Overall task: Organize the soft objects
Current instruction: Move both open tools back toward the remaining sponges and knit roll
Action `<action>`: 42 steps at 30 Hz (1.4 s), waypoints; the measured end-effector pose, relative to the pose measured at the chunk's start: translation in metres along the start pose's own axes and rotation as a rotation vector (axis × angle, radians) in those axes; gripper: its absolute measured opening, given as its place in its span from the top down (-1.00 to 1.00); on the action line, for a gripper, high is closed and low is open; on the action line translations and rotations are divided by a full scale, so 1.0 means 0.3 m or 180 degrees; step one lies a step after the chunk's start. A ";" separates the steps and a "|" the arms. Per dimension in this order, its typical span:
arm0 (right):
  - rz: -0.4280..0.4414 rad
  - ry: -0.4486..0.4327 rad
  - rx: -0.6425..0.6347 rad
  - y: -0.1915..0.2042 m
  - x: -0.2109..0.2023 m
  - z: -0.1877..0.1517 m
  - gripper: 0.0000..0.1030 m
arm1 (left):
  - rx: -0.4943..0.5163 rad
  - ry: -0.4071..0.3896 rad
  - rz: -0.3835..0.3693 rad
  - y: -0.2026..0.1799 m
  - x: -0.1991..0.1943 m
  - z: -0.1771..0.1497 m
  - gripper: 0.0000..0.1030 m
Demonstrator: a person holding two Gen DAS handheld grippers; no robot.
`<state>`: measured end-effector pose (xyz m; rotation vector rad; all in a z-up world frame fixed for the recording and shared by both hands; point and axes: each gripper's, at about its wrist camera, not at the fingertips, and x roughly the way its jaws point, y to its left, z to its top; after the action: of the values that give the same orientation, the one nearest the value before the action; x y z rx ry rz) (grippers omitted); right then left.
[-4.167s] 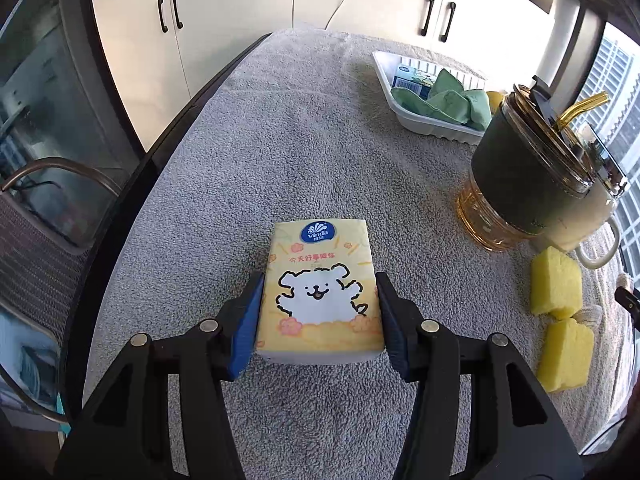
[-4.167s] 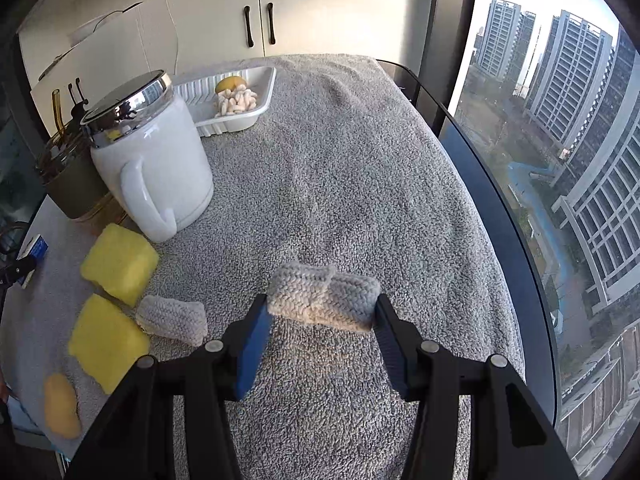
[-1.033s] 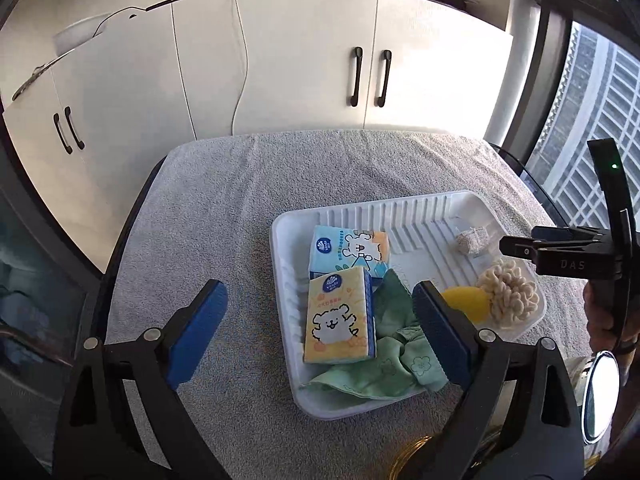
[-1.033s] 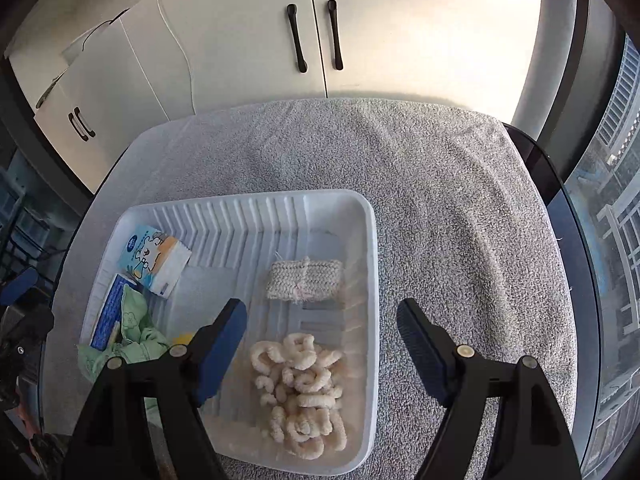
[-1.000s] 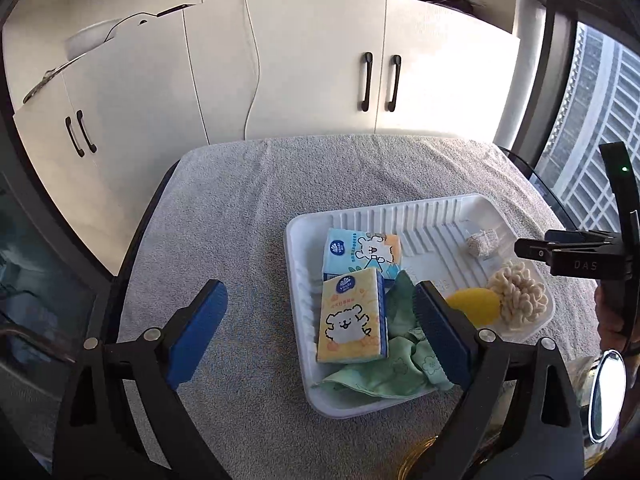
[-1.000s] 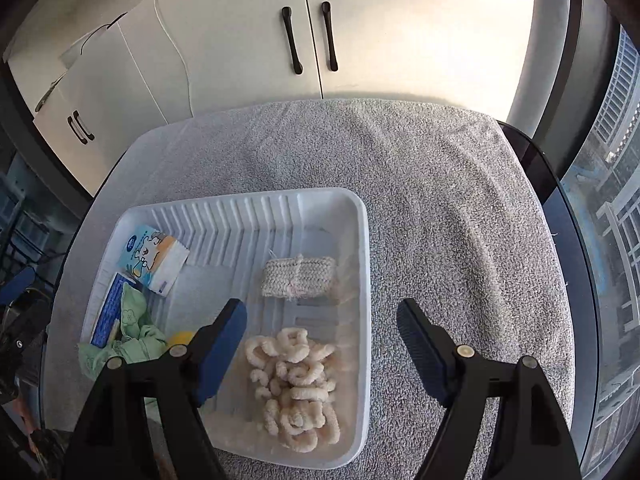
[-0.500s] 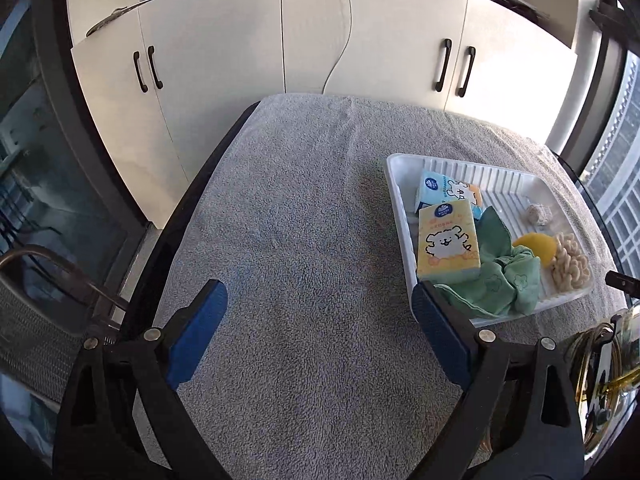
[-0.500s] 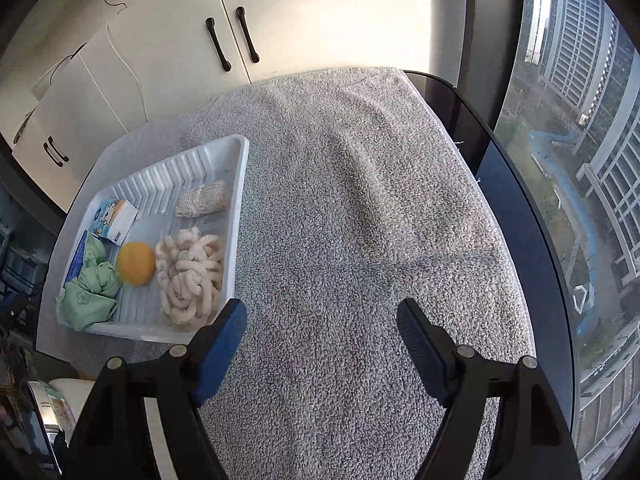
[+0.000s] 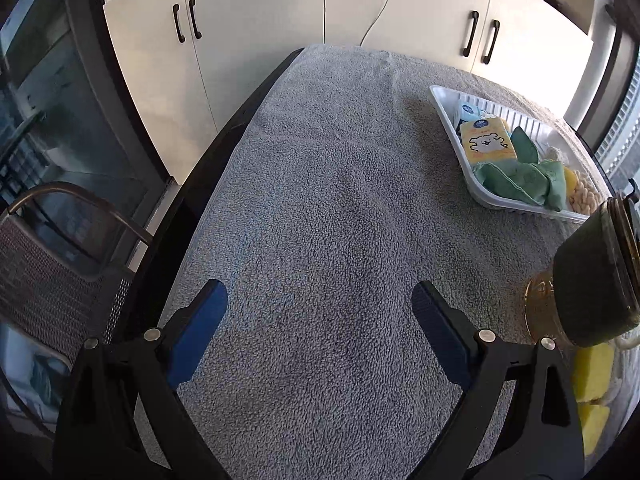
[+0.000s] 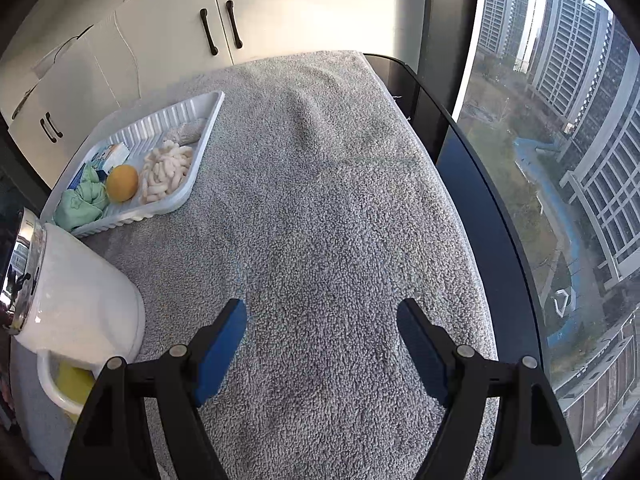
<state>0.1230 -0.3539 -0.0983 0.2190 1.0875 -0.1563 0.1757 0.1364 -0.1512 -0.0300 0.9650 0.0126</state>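
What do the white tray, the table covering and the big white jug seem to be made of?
Tray: probably thin moulded plastic or foam, matte white, going by its ribbed floor and thin rim. Covering: grey terry cloth like a towel, with a looped, nubbly pile and soft wrinkles. Jug: likely glazed ceramic or enamel, given its smooth glossy highlights; its lid looks like polished metal.
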 end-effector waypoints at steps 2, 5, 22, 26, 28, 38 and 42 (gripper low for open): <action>-0.0061 -0.0007 -0.0044 -0.006 -0.024 -0.049 -0.55 | 0.0004 0.0025 -0.0007 0.013 -0.022 -0.049 -0.83; -0.0126 -0.0017 -0.0104 -0.006 -0.058 -0.118 -0.55 | 0.0063 0.0060 -0.0015 0.011 -0.058 -0.126 -0.83; -0.0062 -0.0001 -0.0425 0.100 -0.174 -0.423 -0.55 | 0.0697 0.0077 -0.0391 -0.221 -0.261 -0.411 -0.83; 0.0037 -0.0011 -0.0470 0.130 -0.193 -0.461 -0.55 | 0.0726 0.0120 -0.0602 -0.287 -0.317 -0.443 -0.83; 0.0054 -0.0040 -0.0481 0.145 -0.208 -0.480 -0.55 | 0.0750 0.0201 -0.0780 -0.322 -0.342 -0.461 -0.83; 0.0221 -0.0088 -0.0525 0.202 -0.222 -0.540 -0.55 | 0.0967 0.0392 -0.1114 -0.484 -0.373 -0.552 -0.83; 0.0244 -0.0099 -0.0561 0.219 -0.234 -0.555 -0.55 | 0.0881 0.0501 -0.1111 -0.503 -0.335 -0.560 -0.83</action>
<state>-0.0368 -0.2469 -0.1037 0.0994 1.0538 0.0049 -0.0158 -0.0195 -0.1612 0.0566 1.1010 -0.4502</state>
